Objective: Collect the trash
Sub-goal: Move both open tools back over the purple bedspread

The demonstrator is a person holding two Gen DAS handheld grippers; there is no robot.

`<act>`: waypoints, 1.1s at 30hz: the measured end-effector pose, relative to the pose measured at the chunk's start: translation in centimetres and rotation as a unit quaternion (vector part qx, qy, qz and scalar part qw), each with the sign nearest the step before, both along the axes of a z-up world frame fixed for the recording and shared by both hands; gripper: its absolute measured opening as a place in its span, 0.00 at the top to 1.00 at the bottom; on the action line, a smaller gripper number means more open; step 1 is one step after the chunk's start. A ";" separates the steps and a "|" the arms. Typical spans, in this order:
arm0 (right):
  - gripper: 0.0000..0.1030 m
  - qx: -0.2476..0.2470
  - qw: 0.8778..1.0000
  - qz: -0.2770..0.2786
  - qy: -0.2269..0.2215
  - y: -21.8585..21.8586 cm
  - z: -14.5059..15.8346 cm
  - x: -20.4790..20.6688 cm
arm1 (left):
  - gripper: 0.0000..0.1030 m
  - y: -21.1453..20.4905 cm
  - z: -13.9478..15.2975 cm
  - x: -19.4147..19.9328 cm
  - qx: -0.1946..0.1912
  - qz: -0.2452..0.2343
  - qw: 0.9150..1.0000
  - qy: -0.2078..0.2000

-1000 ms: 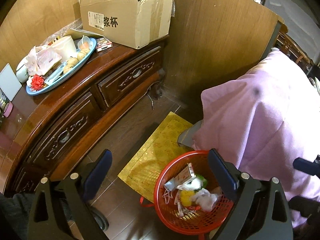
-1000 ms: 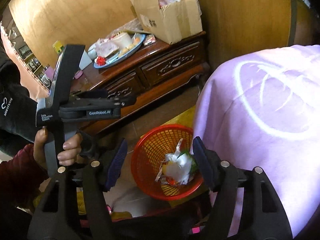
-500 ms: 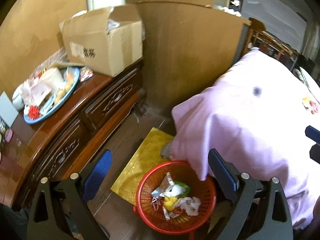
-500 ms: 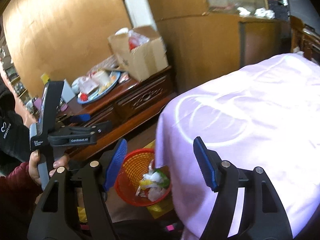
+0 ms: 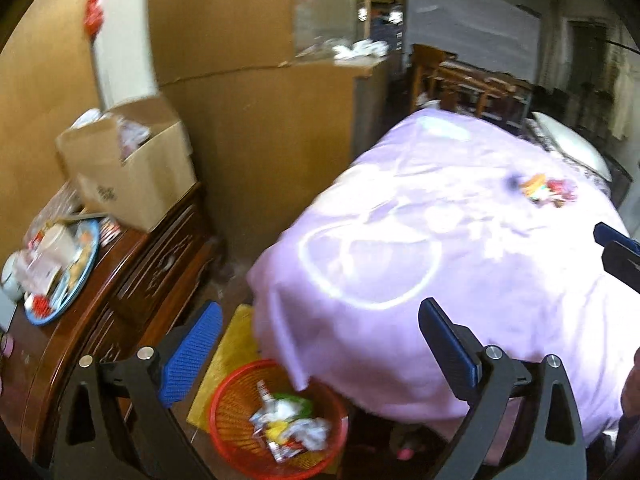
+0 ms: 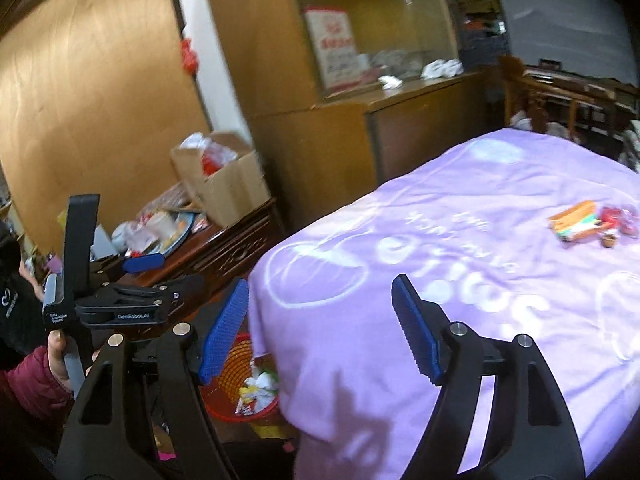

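The trash still to collect is the small heap of wrappers (image 6: 592,226) on the lilac bedspread (image 6: 460,280), at about two o'clock in your right wrist view and, in the left view, at about one o'clock (image 5: 546,190). The red basket (image 5: 240,400) already holds crumpled papers and stands on the floor at the corner of the bed, around seven o'clock.

You look to be between pickups, turning from the basket toward the next piece. Your right gripper (image 6: 320,334) is empty and its fingers are spreading wider; your left gripper (image 5: 320,354) is spread too, with nothing between its pads. Next you need to carry one gripper out over the bedspread to the wrappers and straddle a single piece before closing.

A second ago both views looked down at the basket and the wooden dresser (image 5: 132,276); now they look higher, across the bed.
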State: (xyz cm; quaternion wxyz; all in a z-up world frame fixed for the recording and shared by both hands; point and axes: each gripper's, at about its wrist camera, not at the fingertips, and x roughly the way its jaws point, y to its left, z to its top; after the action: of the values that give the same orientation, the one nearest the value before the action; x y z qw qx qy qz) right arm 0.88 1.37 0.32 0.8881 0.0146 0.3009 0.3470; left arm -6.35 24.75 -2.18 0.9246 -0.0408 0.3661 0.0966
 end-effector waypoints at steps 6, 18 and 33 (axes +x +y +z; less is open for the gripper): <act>0.26 0.015 0.998 -0.055 -0.023 -5.5 1.4 -0.3 | 0.06 -4.9 1.8 1.6 0.002 -0.045 0.999 -0.022; 0.25 0.017 0.983 -0.180 -0.021 -16.3 0.7 2.1 | 0.06 -14.1 1.2 7.6 0.012 -0.135 0.991 0.002; 0.25 -0.014 0.944 -0.326 0.049 -27.6 -5.2 9.0 | 0.06 -23.2 -2.5 17.7 0.008 -0.214 0.975 0.050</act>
State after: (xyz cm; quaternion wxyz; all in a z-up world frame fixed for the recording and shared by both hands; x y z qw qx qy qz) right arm 9.84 -26.19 -4.88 0.9371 0.1165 0.3274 0.0327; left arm 11.37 1.54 -4.66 0.9048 0.0508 0.4111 -0.0989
